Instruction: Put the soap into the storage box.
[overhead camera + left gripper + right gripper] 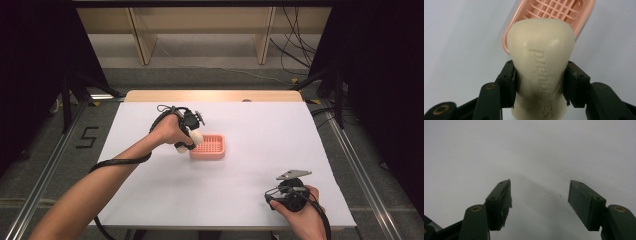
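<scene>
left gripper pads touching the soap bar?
Touching. The left gripper view shows the left gripper with both pads pressed against the sides of the soap bar.

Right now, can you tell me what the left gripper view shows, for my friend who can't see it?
A cream bar of soap with raised letters is squeezed between the two black fingers of the left gripper. Behind the soap sits a pink soap dish with a grid bottom, on a white table.

Cream soap bar [541, 65] held above pink ridged soap dish [584, 17].
</scene>
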Available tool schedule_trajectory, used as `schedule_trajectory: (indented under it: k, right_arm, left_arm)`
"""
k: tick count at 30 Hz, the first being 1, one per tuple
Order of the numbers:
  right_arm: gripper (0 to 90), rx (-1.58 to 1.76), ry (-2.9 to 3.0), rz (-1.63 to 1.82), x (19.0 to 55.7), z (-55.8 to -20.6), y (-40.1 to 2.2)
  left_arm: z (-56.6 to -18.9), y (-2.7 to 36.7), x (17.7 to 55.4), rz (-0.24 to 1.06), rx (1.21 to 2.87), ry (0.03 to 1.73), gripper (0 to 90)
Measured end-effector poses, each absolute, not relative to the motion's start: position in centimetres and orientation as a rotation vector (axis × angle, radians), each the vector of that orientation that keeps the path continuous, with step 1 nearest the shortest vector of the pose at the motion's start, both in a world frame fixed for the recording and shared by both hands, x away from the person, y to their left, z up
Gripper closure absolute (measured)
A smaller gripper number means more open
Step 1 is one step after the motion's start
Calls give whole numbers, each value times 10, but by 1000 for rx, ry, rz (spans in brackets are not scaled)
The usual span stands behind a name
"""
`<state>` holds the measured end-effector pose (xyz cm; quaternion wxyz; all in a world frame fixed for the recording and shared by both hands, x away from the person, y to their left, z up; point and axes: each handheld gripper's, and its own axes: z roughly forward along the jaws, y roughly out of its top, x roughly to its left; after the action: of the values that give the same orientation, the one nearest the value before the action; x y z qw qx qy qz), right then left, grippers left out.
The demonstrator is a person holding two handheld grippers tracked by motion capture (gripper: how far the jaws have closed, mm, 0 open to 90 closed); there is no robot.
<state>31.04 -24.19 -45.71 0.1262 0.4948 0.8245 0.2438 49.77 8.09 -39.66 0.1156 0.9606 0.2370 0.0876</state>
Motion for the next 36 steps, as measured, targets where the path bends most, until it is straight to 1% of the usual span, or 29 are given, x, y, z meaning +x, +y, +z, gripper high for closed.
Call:
schedule_trajectory:
  k: [19,36]
  right_arm:
    - [358,1451,2390,696,310,-457,-242]
    - [357,1451,2393,693,310,-457,-242]
  left_arm:
    - [-399,73,501,252,2804,677,494]
    - [-402,64,504,261,2803,626,494]
